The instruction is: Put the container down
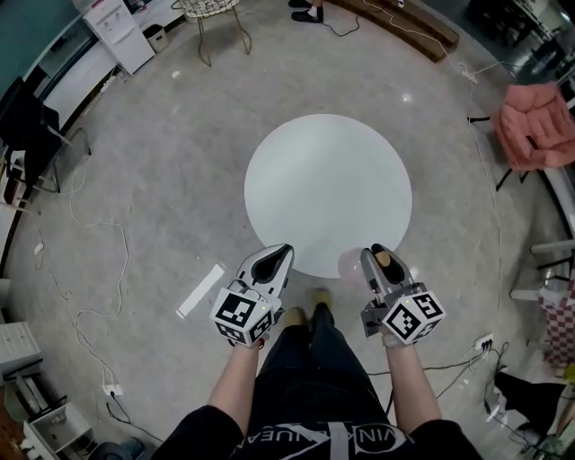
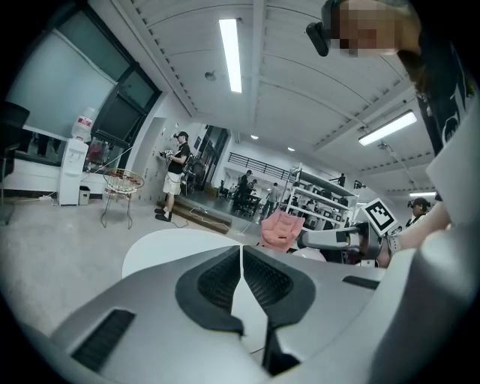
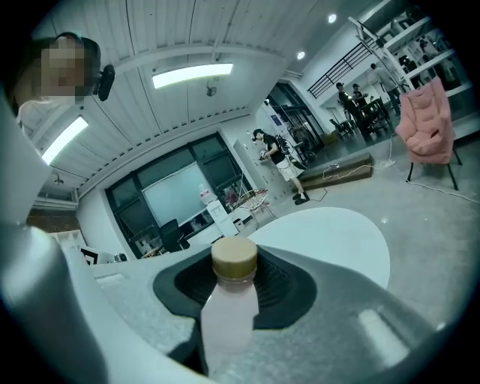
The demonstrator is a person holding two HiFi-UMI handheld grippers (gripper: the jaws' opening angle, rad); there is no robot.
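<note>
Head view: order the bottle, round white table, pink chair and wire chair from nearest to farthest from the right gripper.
1. Bottle: held in the right gripper.
2. Round white table: directly ahead, near edge by the gripper.
3. Pink chair: far off to the right.
4. Wire chair: beyond the table, upper left.

I see pale pink bottle [image 3: 227, 319], tan cap [image 3: 234, 259]. White table [image 1: 328, 180]. My left gripper [image 1: 280, 253], right gripper [image 1: 378, 252]: grey, black pads [image 2: 217, 281]. Pink chair [image 1: 537, 126].
</note>
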